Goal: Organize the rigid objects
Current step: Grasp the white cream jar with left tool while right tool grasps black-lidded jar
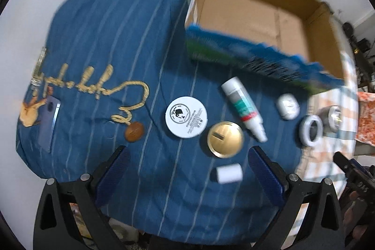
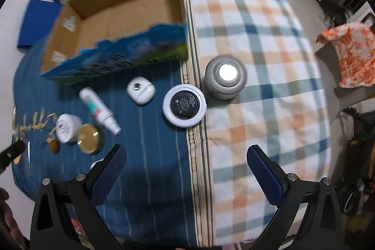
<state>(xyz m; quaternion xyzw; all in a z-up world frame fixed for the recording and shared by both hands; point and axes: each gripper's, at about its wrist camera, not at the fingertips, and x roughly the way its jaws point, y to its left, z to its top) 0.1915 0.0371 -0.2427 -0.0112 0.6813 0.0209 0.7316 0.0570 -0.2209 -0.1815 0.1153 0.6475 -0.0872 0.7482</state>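
Both views motion-blurred; labels on the items unreadable. Cardboard box (image 1: 269, 15) open, empty inside, near wall printed blue-green, sits at back of the surface on the blue striped cloth (image 1: 105, 39). Left gripper (image 1: 188, 163) fingers wide, holding nothing, hovering above cloth; small white cylinder (image 1: 229, 173) lies between the fingertips, toward the right finger, not touched. Just ahead: gold lid (image 1: 225, 139), white round tin (image 1: 186, 117), white spray bottle (image 1: 243, 107) lying flat, white earbud case (image 1: 287, 106). Right gripper (image 2: 187, 162) fingers wide, empty, over the seam with the plaid cloth (image 2: 269, 109); black-and-white jar (image 2: 184, 105) and grey canister (image 2: 225, 76) ahead of it, apart from fingers. Hands mostly cut off at frame edges.
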